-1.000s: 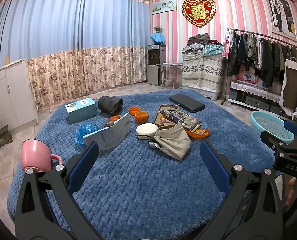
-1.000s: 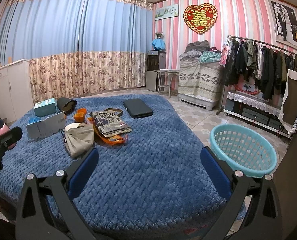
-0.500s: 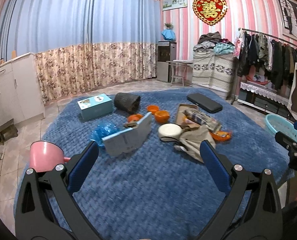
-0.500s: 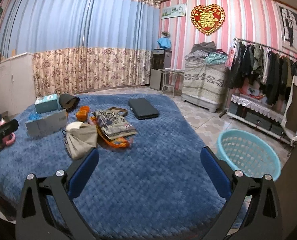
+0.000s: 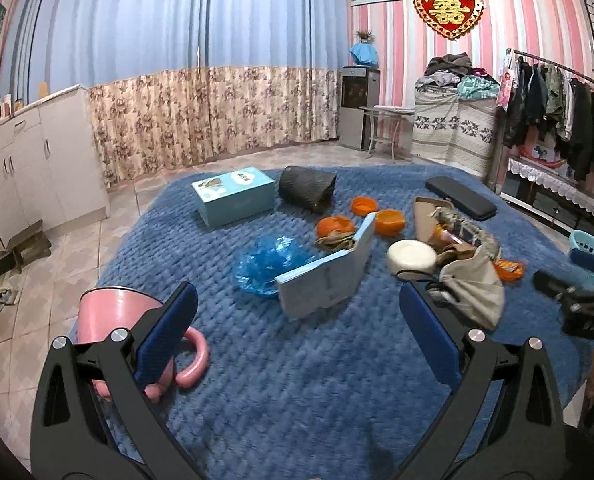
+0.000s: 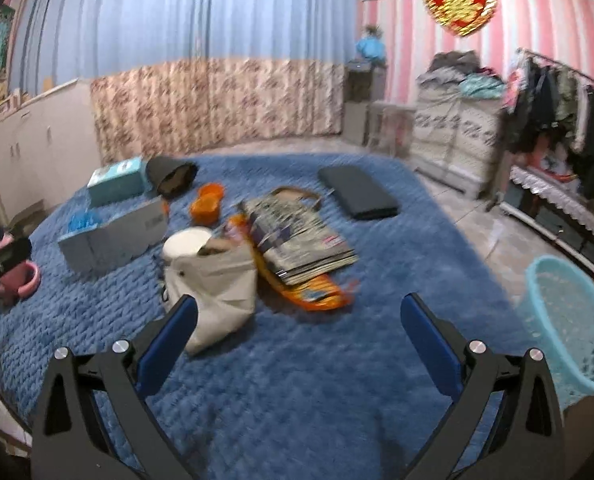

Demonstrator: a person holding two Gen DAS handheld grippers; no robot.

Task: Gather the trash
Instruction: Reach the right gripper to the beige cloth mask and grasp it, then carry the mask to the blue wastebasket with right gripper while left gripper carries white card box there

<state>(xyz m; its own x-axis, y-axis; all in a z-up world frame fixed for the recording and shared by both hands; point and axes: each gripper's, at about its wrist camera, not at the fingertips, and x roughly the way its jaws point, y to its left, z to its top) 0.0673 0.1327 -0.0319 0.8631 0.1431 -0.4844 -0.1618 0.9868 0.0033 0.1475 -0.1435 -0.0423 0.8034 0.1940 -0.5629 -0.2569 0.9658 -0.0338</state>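
Two wide-spread tools [image 5: 297, 320] [image 6: 297, 320], woven blue blanket [image 5: 297, 380], crinkled blue plastic [image 5: 271, 262]

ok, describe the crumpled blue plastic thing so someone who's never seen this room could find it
Start at the blue knitted blanket covering the bed. On its left half, the crumpled blue plastic bag lies between the teal box behind it and the open pale-blue carton in front. It is the only shiny, translucent, wrinkled item there; its neighbours are rigid cardboard.

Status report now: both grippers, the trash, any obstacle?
Left gripper open, empty; right gripper open, empty. Blue plastic wrapper uncollected on blue blanket; basket off its right edge. Pink mug beside left finger.
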